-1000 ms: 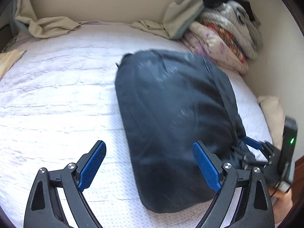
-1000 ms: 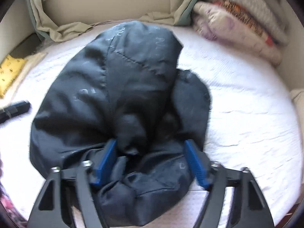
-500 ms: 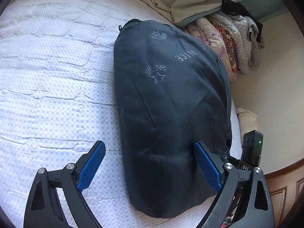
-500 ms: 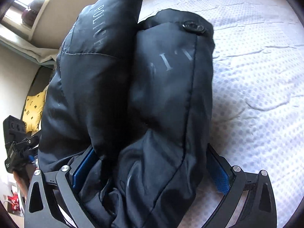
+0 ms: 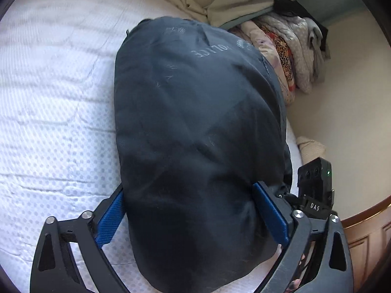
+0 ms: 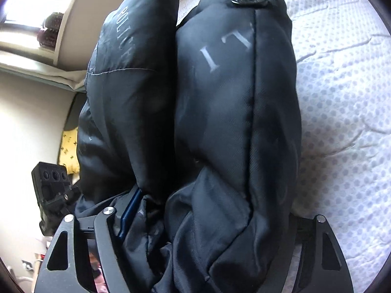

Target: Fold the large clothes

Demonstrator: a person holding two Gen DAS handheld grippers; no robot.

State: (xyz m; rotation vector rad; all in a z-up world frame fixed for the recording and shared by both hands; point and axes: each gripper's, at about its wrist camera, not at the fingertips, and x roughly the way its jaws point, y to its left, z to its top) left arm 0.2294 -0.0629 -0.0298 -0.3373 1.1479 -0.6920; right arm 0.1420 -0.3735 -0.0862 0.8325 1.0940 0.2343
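Observation:
A dark padded jacket (image 5: 195,127) with faint "POLICE" lettering lies folded into a thick bundle on the white dotted bed cover (image 5: 56,102). My left gripper (image 5: 190,210) straddles the bundle's near end, blue pads (image 5: 110,217) pressed against both sides of it. In the right wrist view the jacket (image 6: 220,122) fills the frame in two thick folds with a black button on top. My right gripper (image 6: 207,207) is buried in the bundle, jaws wide around it; only the left blue pad (image 6: 130,207) shows, the right one is hidden by fabric.
A stack of folded quilts and clothes (image 5: 288,48) sits at the bed's far right by the wall. A beige sheet (image 5: 220,5) is bunched at the headboard. The other gripper's camera box (image 5: 315,180) is at the bundle's right. A wooden bed frame (image 5: 366,227) curves at lower right.
Both grippers have moved in on the folded jacket. The left jaws, half a second ago wide apart over it, now press its sides; the right gripper has pushed deeper into the bundle.

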